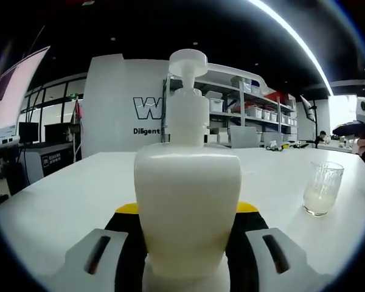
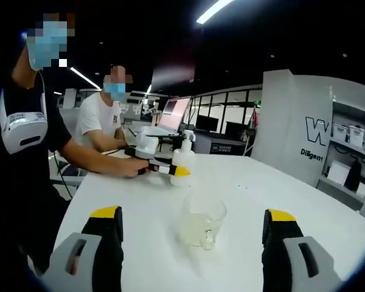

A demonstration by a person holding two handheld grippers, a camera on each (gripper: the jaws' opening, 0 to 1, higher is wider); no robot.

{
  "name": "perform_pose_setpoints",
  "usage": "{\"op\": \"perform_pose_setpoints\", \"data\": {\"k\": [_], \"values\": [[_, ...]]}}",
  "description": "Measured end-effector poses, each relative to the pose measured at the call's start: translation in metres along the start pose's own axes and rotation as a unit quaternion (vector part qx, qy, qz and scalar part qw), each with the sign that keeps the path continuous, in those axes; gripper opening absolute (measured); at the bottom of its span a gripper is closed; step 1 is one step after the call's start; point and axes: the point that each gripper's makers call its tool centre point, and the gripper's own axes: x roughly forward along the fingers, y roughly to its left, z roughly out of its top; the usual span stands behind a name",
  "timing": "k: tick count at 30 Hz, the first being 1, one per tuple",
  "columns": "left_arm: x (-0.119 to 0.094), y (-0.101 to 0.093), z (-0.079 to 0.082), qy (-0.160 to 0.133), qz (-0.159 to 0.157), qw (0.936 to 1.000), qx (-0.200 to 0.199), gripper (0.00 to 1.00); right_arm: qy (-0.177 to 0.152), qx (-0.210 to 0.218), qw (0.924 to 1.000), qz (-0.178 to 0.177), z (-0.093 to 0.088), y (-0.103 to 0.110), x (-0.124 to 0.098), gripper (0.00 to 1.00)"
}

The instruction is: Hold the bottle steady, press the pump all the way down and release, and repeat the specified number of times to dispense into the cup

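Your left gripper (image 1: pixel 187 255) grasps the bottle (image 1: pixel 187 201) low on its body, one jaw on each side, and the bottle stands upright on the white table (image 1: pixel 67 194) with its pump (image 1: pixel 188 61) straight above the grip. Your right gripper (image 2: pixel 191 243) is released, jaws spread wide and level over the table, with the cup (image 2: pixel 202 225) just ahead between them and the bottle well beyond it. The pump's stroke runs straight down the bottle's long axis, so I judge your free right gripper must pass the cup and come in from above.
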Motion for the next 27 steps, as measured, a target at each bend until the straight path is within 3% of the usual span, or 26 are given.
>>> {"op": "perform_pose_setpoints", "data": {"k": [16,27], "values": [[0.001,-0.020,0.001,-0.003,-0.003,1.0000,0.001,0.48,0.001,-0.003,1.0000,0.001,0.002,-0.005,-0.001,0.96],[0.014,-0.025,-0.002,-0.001,-0.010,0.9999,0.003,0.48,0.000,-0.003,1.0000,0.002,-0.002,-0.006,-0.001,0.96]]}}
